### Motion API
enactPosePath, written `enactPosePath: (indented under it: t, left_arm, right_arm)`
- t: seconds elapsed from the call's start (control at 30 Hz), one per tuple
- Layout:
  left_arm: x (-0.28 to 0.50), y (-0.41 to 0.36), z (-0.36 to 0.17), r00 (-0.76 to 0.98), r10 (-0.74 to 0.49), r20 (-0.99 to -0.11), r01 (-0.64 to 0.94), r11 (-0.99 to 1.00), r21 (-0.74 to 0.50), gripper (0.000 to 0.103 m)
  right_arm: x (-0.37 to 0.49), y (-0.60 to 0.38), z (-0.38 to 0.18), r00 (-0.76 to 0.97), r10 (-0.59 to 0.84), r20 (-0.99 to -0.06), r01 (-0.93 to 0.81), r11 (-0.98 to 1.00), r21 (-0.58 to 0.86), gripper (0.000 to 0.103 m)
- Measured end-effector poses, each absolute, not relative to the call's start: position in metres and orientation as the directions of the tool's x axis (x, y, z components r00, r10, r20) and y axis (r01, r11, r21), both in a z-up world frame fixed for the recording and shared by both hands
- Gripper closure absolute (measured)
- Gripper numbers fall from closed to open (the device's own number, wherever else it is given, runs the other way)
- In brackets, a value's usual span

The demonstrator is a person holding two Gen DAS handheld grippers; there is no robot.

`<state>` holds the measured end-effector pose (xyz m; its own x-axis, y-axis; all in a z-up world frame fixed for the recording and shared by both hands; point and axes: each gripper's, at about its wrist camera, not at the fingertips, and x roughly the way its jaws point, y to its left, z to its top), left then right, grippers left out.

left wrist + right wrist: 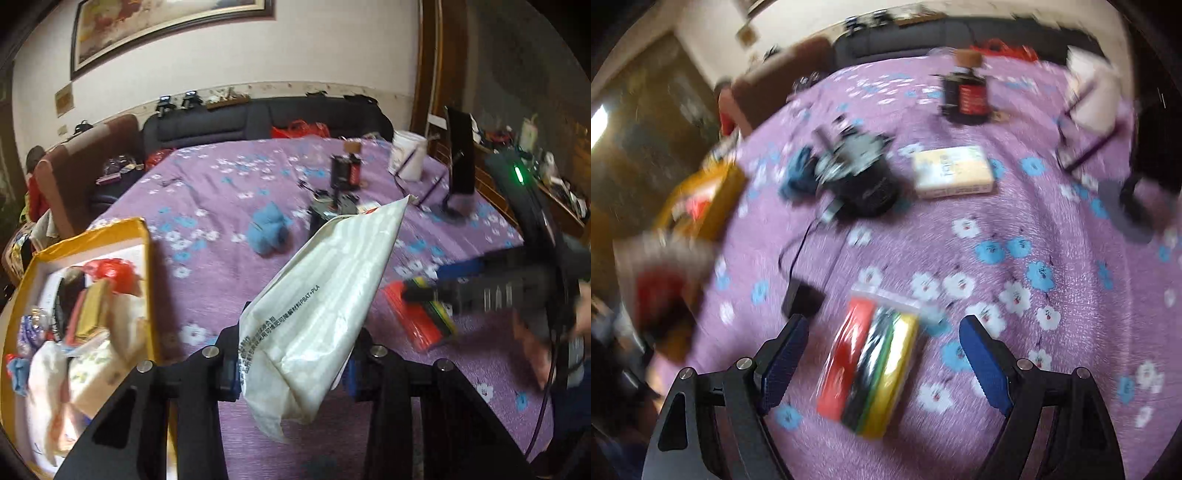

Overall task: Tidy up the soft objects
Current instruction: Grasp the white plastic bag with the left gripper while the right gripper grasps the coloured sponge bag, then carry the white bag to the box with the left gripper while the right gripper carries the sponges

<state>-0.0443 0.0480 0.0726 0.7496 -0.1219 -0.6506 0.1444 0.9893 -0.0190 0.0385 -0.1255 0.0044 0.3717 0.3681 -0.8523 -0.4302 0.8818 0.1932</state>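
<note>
My left gripper is shut on a crumpled white plastic bag with printed text, which it holds up above the purple flowered tablecloth. At the left stands an open yellow box full of soft packets and cloths. A blue cloth lies mid-table. My right gripper is open, its blue pads on either side of a clear packet of red, green and yellow cloths lying flat below, apart from it. A pale tissue pack rests farther back.
A black device with a cable, a dark corked bottle, a white bucket and a black stand occupy the table's far side. A dark sofa runs behind. A small black block lies near the packet.
</note>
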Motion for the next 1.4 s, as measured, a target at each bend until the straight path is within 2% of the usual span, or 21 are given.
enactPosePath:
  t: [0.13, 0.17, 0.2, 0.23, 0.27, 0.33, 0.6, 0.83, 1.4]
  left_arm:
    - [-0.044, 0.057, 0.074, 0.752, -0.113, -0.649, 0.121, 0.992, -0.033, 0.065]
    - [-0.044, 0.057, 0.074, 0.753, -0.114, -0.649, 0.120, 0.992, -0.034, 0.065]
    - [-0.044, 0.058, 0.074, 0.754, -0.114, -0.647, 0.121, 0.992, -0.034, 0.065]
    - [-0.044, 0.058, 0.073, 0.754, -0.116, -0.646, 0.123, 0.992, -0.035, 0.065]
    - [-0.044, 0.059, 0.073, 0.755, -0.119, -0.645, 0.125, 0.991, -0.036, 0.065]
    - [-0.044, 0.059, 0.073, 0.760, -0.121, -0.639, 0.127, 0.991, -0.037, 0.065]
    - [-0.049, 0.061, 0.077, 0.771, -0.121, -0.625, 0.115, 0.992, -0.050, 0.065]
    - [-0.047, 0.061, 0.084, 0.779, -0.138, -0.611, 0.116, 0.990, -0.076, 0.065]
    - [-0.013, 0.010, 0.086, 0.745, -0.182, -0.641, 0.152, 0.983, -0.103, 0.065]
  right_arm:
    - [0.018, -0.098, -0.015, 0.384, 0.279, -0.880, -0.519, 0.853, 0.044, 0.015]
    - [0.015, -0.097, -0.015, 0.409, 0.272, -0.871, -0.526, 0.850, 0.019, 0.017]
    - [0.017, -0.100, -0.015, 0.409, 0.281, -0.868, -0.518, 0.855, 0.033, 0.022]
    - [0.018, -0.103, -0.013, 0.420, 0.279, -0.863, -0.508, 0.861, 0.031, 0.040]
    - [0.021, -0.110, -0.012, 0.434, 0.277, -0.857, -0.487, 0.873, 0.036, 0.054]
    - [0.031, -0.125, -0.010, 0.445, 0.303, -0.843, -0.446, 0.891, 0.085, 0.056]
    - [0.043, -0.163, 0.016, 0.536, 0.392, -0.748, -0.339, 0.911, 0.234, 0.057]
    - [0.034, -0.157, 0.036, 0.594, 0.483, -0.643, -0.373, 0.874, 0.312, 0.057]
    - [0.049, -0.173, 0.019, 0.561, 0.589, -0.582, -0.332, 0.804, 0.493, 0.057]
